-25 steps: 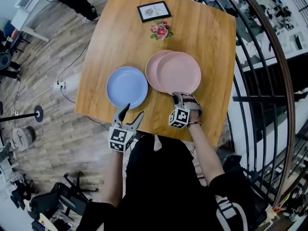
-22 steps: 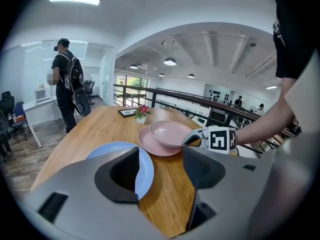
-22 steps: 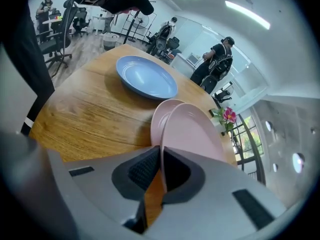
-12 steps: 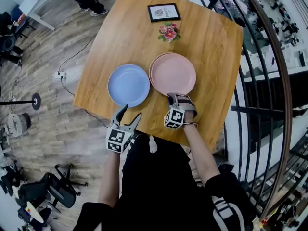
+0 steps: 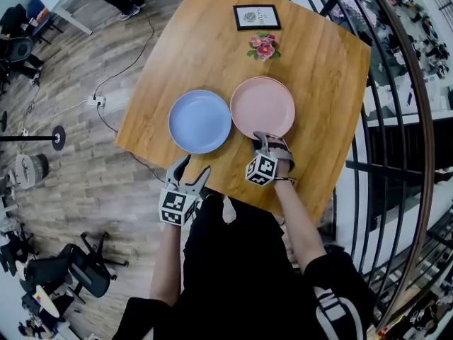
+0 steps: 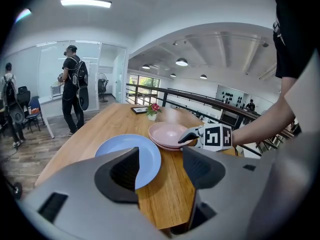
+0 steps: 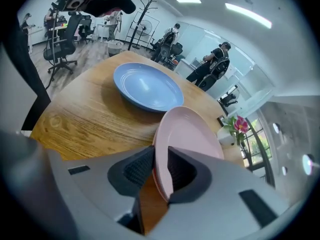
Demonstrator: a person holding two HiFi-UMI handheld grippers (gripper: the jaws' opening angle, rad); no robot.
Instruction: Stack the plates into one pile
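A wooden table (image 5: pixel 318 69) carries two pink plates (image 5: pixel 262 107) stacked in one pile near its front edge, with a blue plate (image 5: pixel 199 121) just beside them toward the left edge. The right gripper (image 5: pixel 267 139) straddles the pink pile's near rim, its jaws opening. The left gripper (image 5: pixel 196 165) hovers off the front edge, jaws apart and empty. A framed picture (image 5: pixel 257 17) and small flowers (image 5: pixel 264 47) sit by the far edge.

A framed card (image 5: pixel 257 17) and potted flowers (image 5: pixel 263 47) stand near each other on the wooden table (image 5: pixel 322 69).
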